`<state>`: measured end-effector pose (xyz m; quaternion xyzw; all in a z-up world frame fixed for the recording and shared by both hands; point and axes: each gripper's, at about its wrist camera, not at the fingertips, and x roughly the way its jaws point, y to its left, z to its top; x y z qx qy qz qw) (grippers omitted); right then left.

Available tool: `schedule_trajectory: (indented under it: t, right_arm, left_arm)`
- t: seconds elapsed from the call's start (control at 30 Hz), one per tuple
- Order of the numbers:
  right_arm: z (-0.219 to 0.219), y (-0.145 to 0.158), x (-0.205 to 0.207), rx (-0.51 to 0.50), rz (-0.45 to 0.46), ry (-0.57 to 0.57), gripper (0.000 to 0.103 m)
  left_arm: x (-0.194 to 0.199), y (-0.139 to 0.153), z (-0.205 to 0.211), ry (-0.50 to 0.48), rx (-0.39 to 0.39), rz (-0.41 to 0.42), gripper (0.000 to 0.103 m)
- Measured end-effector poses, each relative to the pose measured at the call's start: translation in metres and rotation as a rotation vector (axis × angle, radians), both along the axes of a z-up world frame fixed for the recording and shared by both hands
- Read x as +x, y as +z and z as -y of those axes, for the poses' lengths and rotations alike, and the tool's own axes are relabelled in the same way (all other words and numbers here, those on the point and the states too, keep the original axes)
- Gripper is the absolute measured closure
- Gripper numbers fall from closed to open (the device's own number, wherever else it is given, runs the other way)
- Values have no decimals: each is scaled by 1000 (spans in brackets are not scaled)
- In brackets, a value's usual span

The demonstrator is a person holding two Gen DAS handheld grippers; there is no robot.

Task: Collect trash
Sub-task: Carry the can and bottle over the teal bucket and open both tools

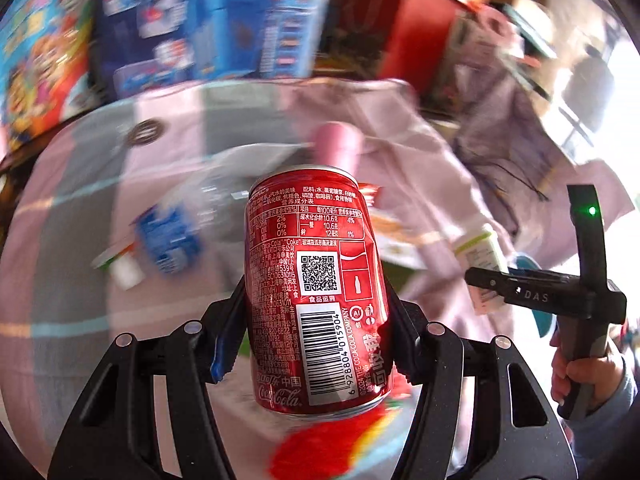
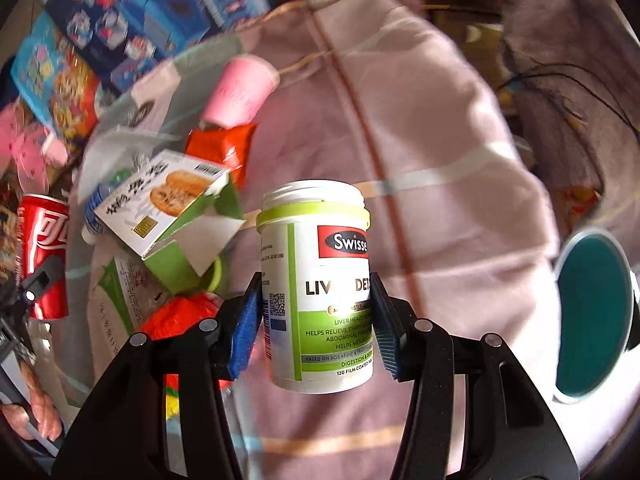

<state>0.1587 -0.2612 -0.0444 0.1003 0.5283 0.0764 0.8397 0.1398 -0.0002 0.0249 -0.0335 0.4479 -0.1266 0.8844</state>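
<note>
Left gripper (image 1: 316,320) jaws clamp cola can (image 1: 316,280) | right gripper (image 2: 316,316) jaws clamp supplement bottle (image 2: 320,284)

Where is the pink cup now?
In the right wrist view the pink cup lies on its side, upper left, on the pink cloth, just above the orange packet.

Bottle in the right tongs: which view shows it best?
Right wrist. The white bottle fills mid-frame, label readable, clamped between the right tongs. Left wrist shows only a blurred bit of it beside those tongs, behind the can.
</note>
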Motion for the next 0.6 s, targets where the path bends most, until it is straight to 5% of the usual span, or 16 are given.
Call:
schedule_trajectory:
  t: [0.37,0.6]
  right_arm:
    - [178,14,-81,63,91,-339,54]
    - [288,-15,-123,99,58,-568,54]
  left_arm:
    - [0,-10,200,-415,9,-47,41]
    - [-10,-49,334,-639,77,-126,41]
